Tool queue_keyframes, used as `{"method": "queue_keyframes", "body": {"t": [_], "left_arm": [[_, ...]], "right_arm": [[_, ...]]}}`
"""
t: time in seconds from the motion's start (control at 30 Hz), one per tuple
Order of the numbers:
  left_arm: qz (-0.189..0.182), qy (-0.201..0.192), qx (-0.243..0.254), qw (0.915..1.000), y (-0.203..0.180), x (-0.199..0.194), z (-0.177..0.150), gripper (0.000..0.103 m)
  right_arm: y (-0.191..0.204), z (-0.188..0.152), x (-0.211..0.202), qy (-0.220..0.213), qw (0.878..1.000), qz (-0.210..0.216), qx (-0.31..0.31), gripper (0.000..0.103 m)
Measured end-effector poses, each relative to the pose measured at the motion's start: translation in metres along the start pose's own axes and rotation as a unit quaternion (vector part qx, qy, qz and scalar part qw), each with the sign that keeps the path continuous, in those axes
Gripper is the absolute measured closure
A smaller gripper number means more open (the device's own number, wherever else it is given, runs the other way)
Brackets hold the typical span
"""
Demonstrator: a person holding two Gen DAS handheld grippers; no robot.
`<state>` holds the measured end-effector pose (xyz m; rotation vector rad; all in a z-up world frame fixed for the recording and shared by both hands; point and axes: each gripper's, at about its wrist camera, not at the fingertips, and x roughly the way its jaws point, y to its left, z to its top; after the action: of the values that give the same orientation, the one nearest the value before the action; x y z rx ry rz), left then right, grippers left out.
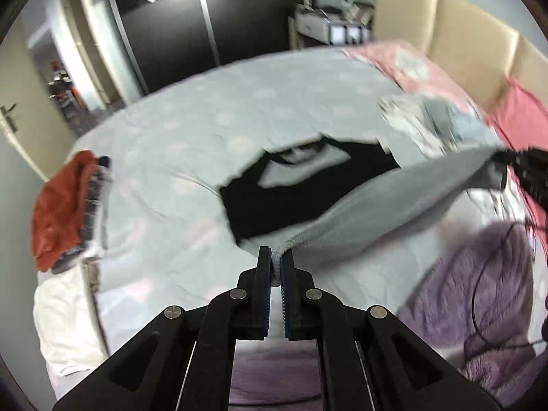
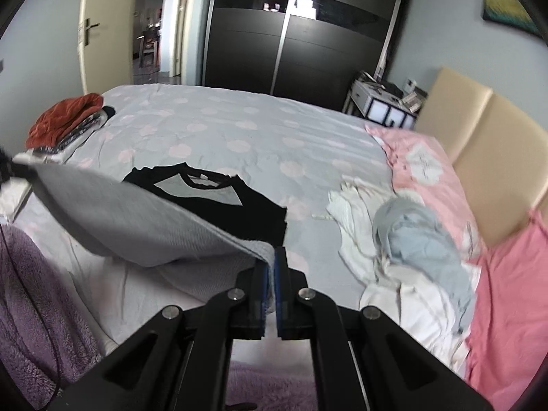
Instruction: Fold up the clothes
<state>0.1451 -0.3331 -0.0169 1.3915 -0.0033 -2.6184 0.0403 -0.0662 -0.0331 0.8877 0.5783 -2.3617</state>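
Note:
A grey and black shirt (image 1: 370, 209) lies on the bed with its grey lower part lifted off the cover. My left gripper (image 1: 276, 257) is shut on one bottom corner of the grey cloth. My right gripper (image 2: 270, 257) is shut on the other bottom corner, and it shows as a black shape at the right edge of the left wrist view. The grey hem (image 2: 137, 215) hangs stretched between the two grippers. The black sleeves and collar (image 2: 212, 191) rest flat on the cover further away.
The bed cover (image 2: 239, 130) is pale blue with pink dots. A stack of folded clothes with a rust-red top (image 2: 65, 120) sits at the far left corner. White and light-blue unfolded clothes (image 2: 411, 239) lie on the right by the pink pillows (image 2: 428, 171). A purple fleece blanket (image 1: 479, 291) covers the near edge.

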Motion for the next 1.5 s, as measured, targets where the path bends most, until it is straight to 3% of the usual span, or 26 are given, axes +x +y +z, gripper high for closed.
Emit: {"method": "queue_keyframes", "body": {"t": [0.17,0.37,0.6,0.87,1.0,1.17,1.3,1.33,1.5], "left_arm": [[0.023,-0.024,-0.010,0.9994,0.028,0.004,0.028,0.098],[0.057,-0.015,-0.001,0.9982,0.040,0.050,0.065,0.098],[0.075,0.031,0.005,0.9967,0.054,0.154,0.097,0.098],[0.068,0.096,-0.007,0.9930,0.073,0.286,0.113,0.098],[0.051,0.123,-0.035,0.9905,0.087,0.339,0.111,0.098],[0.026,0.133,-0.083,0.9873,0.105,0.371,0.105,0.094],[0.009,0.124,-0.120,0.9850,0.116,0.376,0.101,0.085],[0.011,0.124,-0.125,0.9844,0.118,0.375,0.101,0.079],[0.006,0.133,-0.147,0.9801,0.129,0.373,0.101,0.077]], "right_arm": [[0.009,0.033,0.018,0.000,0.999,-0.005,-0.033,0.100],[0.015,0.074,0.069,0.020,0.998,-0.019,-0.065,0.100],[0.018,0.101,0.174,0.078,0.993,-0.017,-0.082,0.100],[0.016,0.096,0.306,0.135,0.988,0.008,-0.076,0.100],[0.012,0.085,0.345,0.158,0.986,0.032,-0.051,0.100],[0.004,0.075,0.387,0.179,0.982,0.067,-0.012,0.099],[-0.012,0.074,0.390,0.189,0.977,0.090,0.035,0.086],[-0.018,0.074,0.391,0.194,0.975,0.096,0.051,0.085],[-0.054,0.074,0.394,0.226,0.948,0.153,0.163,0.076]]}}
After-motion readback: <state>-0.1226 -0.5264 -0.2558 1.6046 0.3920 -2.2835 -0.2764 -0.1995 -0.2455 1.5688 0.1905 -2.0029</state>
